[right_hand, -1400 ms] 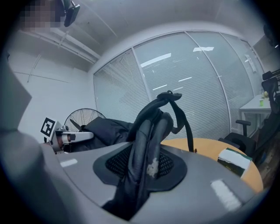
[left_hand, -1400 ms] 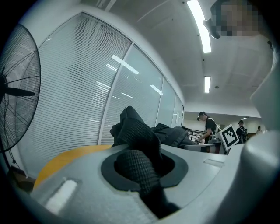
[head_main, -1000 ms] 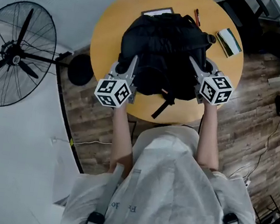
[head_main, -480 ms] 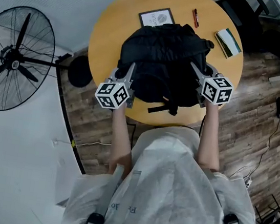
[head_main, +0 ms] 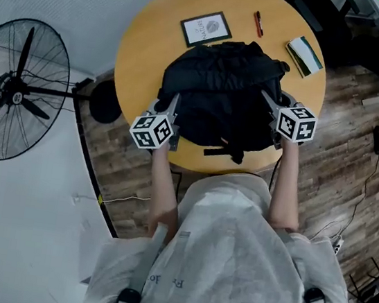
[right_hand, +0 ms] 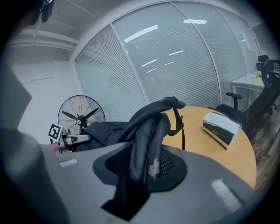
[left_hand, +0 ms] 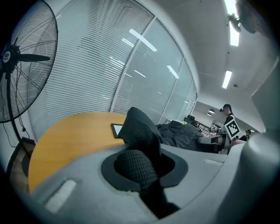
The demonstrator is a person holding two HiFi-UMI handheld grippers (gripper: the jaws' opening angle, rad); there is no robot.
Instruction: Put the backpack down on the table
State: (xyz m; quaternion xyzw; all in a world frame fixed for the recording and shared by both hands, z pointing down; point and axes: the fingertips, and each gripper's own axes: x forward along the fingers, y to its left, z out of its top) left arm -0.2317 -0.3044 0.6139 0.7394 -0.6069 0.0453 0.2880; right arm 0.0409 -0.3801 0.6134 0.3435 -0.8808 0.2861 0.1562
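Black backpack lies slumped on the round wooden desk, directly between the two grippers, its bulk ahead of both. The left gripper is almost closed, its jaws pinching a padded mesh strap at the pack's near left side. The right gripper stands slightly wider, clamped on a smooth shoulder strap at the pack's right side. Beyond the left gripper, past the pack, lies a framed card. Beyond the right gripper lie a red pen and a small book. A standing fan is well off to the left gripper's outer side.
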